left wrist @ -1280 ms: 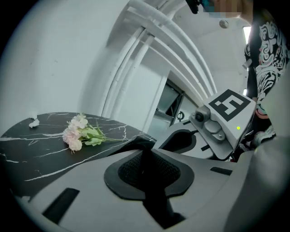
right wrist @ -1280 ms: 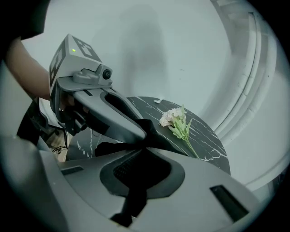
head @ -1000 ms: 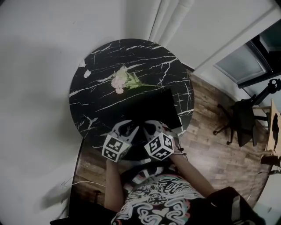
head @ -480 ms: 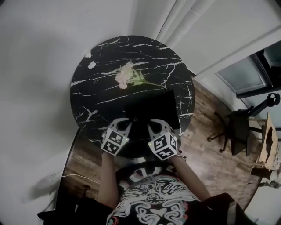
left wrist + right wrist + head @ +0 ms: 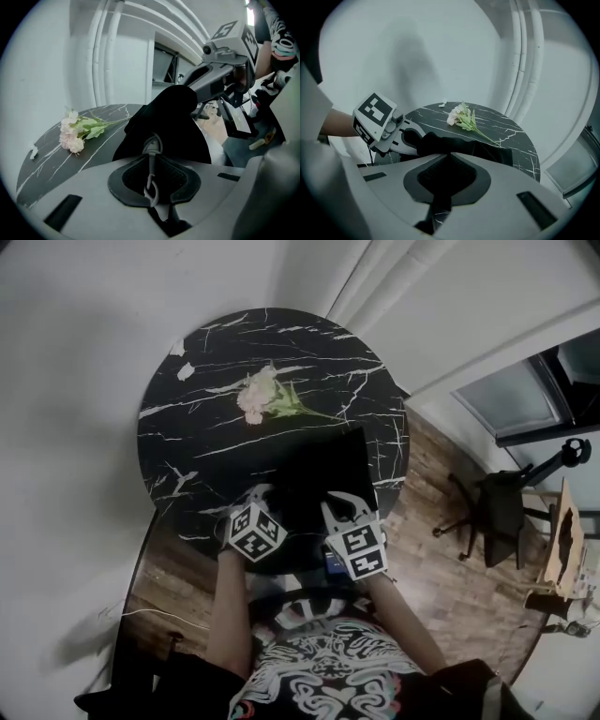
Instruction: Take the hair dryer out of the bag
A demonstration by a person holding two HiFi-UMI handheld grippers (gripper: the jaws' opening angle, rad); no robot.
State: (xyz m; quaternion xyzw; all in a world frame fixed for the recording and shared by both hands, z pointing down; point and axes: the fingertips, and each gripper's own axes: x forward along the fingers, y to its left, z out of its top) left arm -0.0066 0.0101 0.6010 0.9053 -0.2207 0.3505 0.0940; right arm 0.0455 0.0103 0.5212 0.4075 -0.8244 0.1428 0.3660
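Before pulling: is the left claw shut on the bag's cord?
Shut: the left claw has just closed, pinching the grey cord of the black bag.

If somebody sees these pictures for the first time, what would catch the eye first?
A round black marble table with white veins fills the head view, with pink flowers lying near its middle. On its near side lies a black bag; the left gripper has just closed on its grey cord, and the right gripper is shut on the bag's edge.

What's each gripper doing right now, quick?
Left gripper: jaws just closed, pinching the grey cord of the black bag.
Right gripper: closed on the bag's fabric.
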